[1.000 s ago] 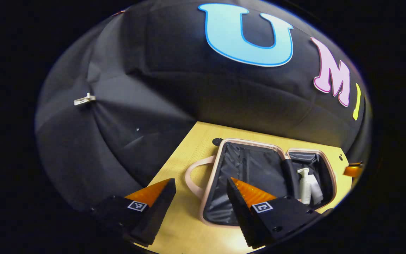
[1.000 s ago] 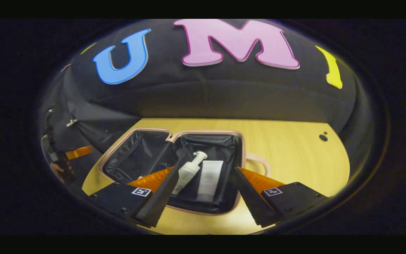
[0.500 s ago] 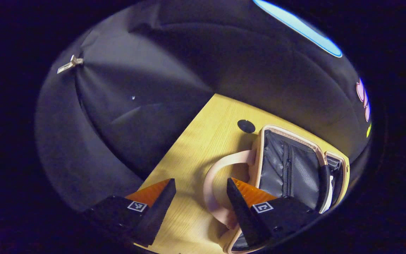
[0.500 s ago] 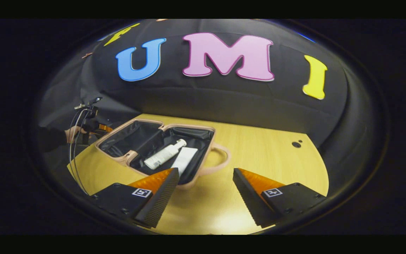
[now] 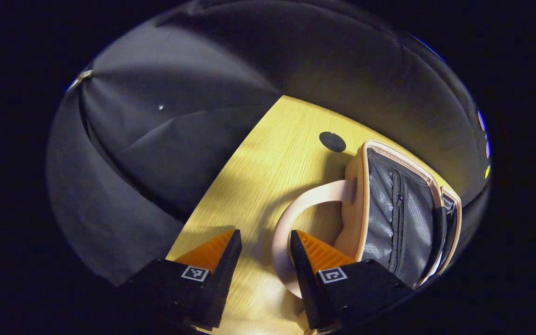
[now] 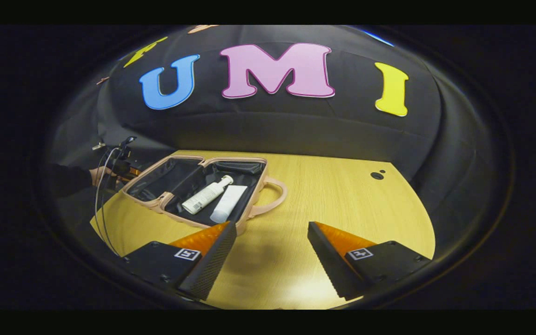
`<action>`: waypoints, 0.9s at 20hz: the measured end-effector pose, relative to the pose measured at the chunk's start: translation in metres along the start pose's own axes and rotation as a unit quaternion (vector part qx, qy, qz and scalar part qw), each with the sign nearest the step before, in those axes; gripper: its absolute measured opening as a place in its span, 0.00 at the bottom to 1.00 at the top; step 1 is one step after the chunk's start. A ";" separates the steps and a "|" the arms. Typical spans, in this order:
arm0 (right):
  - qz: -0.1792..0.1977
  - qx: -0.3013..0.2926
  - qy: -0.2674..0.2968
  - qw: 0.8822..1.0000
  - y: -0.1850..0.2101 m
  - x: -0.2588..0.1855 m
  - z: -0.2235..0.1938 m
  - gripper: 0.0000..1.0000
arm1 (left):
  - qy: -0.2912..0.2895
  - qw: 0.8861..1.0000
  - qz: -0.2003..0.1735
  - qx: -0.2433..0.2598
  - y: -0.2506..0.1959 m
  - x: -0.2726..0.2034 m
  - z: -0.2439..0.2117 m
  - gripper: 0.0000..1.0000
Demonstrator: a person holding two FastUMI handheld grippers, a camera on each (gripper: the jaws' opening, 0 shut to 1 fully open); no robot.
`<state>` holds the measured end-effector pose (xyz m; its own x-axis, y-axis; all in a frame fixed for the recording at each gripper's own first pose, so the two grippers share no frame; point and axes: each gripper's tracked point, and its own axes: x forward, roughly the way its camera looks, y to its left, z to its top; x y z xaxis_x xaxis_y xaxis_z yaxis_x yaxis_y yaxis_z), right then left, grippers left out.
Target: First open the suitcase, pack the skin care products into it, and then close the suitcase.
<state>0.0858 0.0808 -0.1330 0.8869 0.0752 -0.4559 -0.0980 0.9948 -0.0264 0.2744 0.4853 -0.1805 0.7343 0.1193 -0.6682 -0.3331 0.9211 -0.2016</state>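
The suitcase (image 6: 203,190) is seen lying open on the wooden table (image 6: 342,200), both halves spread flat. In the right gripper view its contents are shown: a white pump bottle (image 6: 206,195) and a white tube (image 6: 229,209) are laid side by side in the half nearer the right gripper (image 6: 271,253), whose fingers are spread wide with nothing held, over bare tabletop just beside the case's handle (image 6: 275,200). Wide bare wood is left on that side of the suitcase, out to a small black disc (image 6: 377,175).

In the left gripper view the other half's mesh-lined interior (image 5: 400,218) and its zip are seen up close. The left gripper (image 5: 262,260) is parted, gripping nothing, with the pink handle (image 5: 296,223) curving past its right finger (image 5: 312,260). The table's edge runs close by, beyond the handle.
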 end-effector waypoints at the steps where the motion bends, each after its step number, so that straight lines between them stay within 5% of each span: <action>1: -0.002 -0.003 -0.001 1.000 -0.002 -0.002 -0.002 0.98 | 0.001 1.000 -0.006 -0.003 -0.004 0.000 0.000 0.70; 4: -0.005 -0.003 0.004 1.000 -0.005 -0.004 -0.010 0.98 | -0.016 1.000 0.000 -0.006 -0.014 0.005 0.001 0.25; 8: -0.007 -0.007 -0.004 1.000 -0.008 -0.005 -0.010 0.98 | -0.049 0.998 0.004 -0.025 -0.015 -0.005 0.010 0.18; 11: 0.000 0.003 -0.004 1.000 -0.008 -0.007 -0.009 0.98 | -0.125 0.992 0.020 0.030 -0.021 -0.038 0.033 0.17; 12: -0.001 0.002 -0.007 1.000 -0.009 -0.009 -0.006 0.89 | -0.141 0.989 0.029 0.043 -0.026 -0.055 0.039 0.15; 14: 0.003 -0.002 -0.013 1.000 -0.010 -0.014 -0.001 0.98 | -0.183 0.981 0.033 0.053 -0.040 -0.091 0.059 0.13; 15: 0.006 -0.002 -0.016 1.000 -0.010 -0.016 0.002 0.89 | -0.200 0.978 0.028 0.058 -0.049 -0.115 0.070 0.12; 16: 0.009 0.000 -0.018 1.000 -0.010 -0.019 0.006 0.98 | -0.221 0.973 0.021 0.068 -0.055 -0.144 0.078 0.11; 18: 0.015 0.005 -0.025 1.000 -0.012 -0.023 0.014 0.89 | -0.252 0.964 0.000 0.085 -0.077 -0.202 0.088 0.10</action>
<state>0.0731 0.0678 -0.1100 0.9053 0.1089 -0.4107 -0.1214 0.9926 -0.0043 0.2038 0.4233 0.0327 0.9428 0.2443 -0.2270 -0.2626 0.9634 -0.0538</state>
